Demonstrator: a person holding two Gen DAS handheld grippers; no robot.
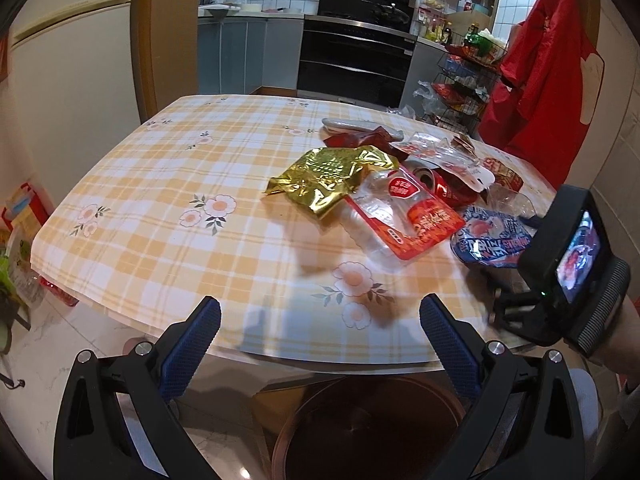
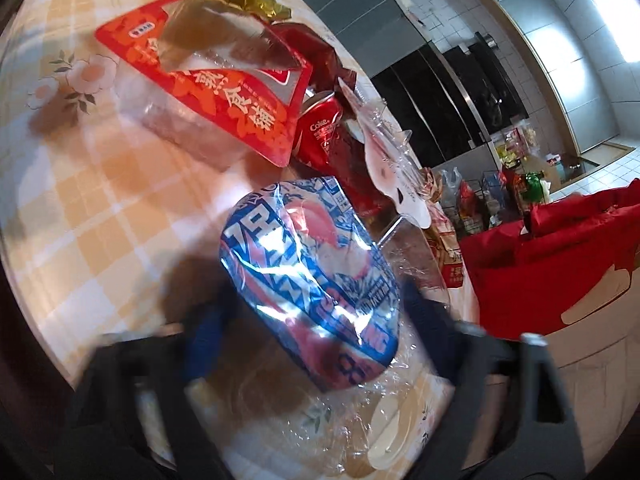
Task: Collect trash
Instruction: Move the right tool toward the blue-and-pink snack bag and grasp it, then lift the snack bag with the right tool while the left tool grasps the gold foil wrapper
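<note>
A pile of trash lies on the right side of the checked tablecloth (image 1: 160,200): a gold foil wrapper (image 1: 332,176), a red-and-clear pouch (image 1: 404,216), a crushed red Coke can (image 1: 444,186), a dark red wrapper (image 1: 360,140) and a blue-and-white wrapper (image 1: 492,240). My left gripper (image 1: 320,304) is open and empty at the table's near edge, short of the pile. In the right wrist view my right gripper (image 2: 316,308) is blurred and straddles the blue-and-white wrapper (image 2: 312,272), one finger on each side. Crinkled clear film (image 2: 400,400) lies under it. The pouch (image 2: 224,92) and can (image 2: 320,132) lie beyond.
The right gripper's camera body (image 1: 568,256) sits at the table's right edge. A red cloth (image 1: 540,80) hangs behind it, beside a wire rack (image 1: 464,80) of groceries. A black oven (image 1: 356,52) stands at the back. A round brown base (image 1: 368,432) shows under the table.
</note>
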